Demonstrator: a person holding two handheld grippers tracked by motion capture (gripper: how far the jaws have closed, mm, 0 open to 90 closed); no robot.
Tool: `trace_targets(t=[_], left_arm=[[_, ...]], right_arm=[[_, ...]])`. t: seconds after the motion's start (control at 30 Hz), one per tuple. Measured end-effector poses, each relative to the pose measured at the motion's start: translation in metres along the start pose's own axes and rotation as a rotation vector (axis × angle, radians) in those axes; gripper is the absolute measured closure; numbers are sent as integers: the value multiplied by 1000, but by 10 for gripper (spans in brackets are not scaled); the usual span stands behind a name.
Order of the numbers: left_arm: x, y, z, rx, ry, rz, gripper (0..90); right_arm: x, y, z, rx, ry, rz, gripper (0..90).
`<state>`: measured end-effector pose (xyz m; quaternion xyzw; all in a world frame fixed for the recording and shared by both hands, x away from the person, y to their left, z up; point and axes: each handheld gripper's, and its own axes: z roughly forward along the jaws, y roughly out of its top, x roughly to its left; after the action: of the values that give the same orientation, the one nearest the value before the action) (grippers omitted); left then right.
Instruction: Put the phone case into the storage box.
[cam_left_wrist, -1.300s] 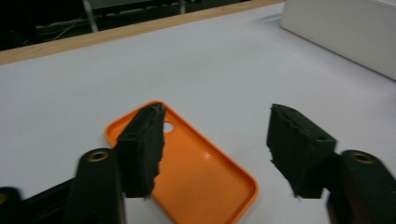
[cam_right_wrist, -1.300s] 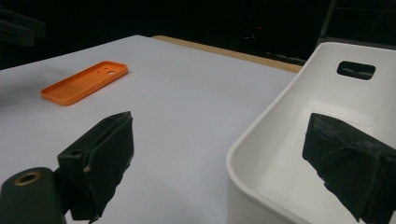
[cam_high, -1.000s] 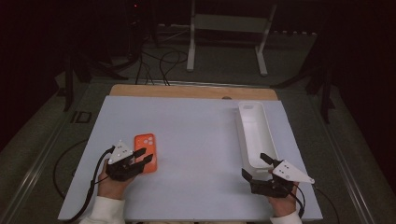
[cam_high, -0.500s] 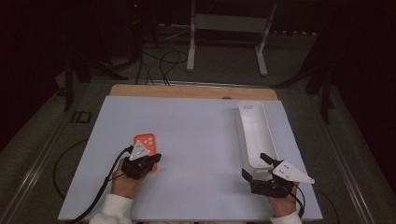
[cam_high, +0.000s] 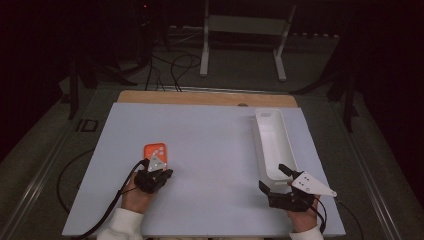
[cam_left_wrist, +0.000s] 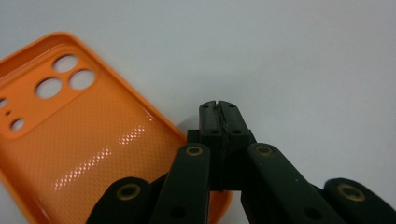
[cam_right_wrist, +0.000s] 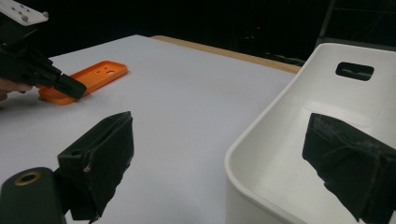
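Wide white table (cam_high: 210, 150) under the high view, with a wooden strip along its far edge. At about four o'clock from the table's middle, a long white bin (cam_high: 272, 145), its long axis running from near to far, a handle slot in the far end wall, nothing visible inside.

At about eight o'clock from the middle, an orange phone case (cam_high: 155, 152), lying flat with its hollow side up. Glossy dotted texture inside, raised rim all round, three round camera holes and smaller holes at one end. Long axis roughly near to far in the high view, the camera-hole end pointing toward twelve o'clock.

Right gripper (cam_high: 276, 181) at the near end of the bin, tongs spread wide, holding nothing, one jaw over the bin's interior and the other over bare table in the right gripper view.

Left gripper (cam_high: 156, 172) at the near end of the phone case, tongs pressed together, tips (cam_left_wrist: 219, 112) just past the case's edge over bare table; whether pinching the rim, cannot tell.
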<state>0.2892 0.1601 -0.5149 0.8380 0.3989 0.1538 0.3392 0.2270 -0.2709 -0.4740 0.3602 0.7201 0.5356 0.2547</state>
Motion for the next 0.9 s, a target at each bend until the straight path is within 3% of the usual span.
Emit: trace_targets(t=[0.27,0.53,0.73,0.83,0.9], left_arm=[[11,-14,-16,8,52,-28,900],[33,-31,-33,-20,100,-126,900],[31,-31,-30,-11,116,-112,900],[29,-31,-32,-44,102,-116,900],[26,-28,-34,-69,86,-92,900]], right_arm=[[0,0,-1,0,-2,0,89],[0,0,1,5,2,-5,89],[0,0,1,6,2,-6,89],[-1,0,1,2,1,-3,89],[0,-1,1,4,1,-2,89]])
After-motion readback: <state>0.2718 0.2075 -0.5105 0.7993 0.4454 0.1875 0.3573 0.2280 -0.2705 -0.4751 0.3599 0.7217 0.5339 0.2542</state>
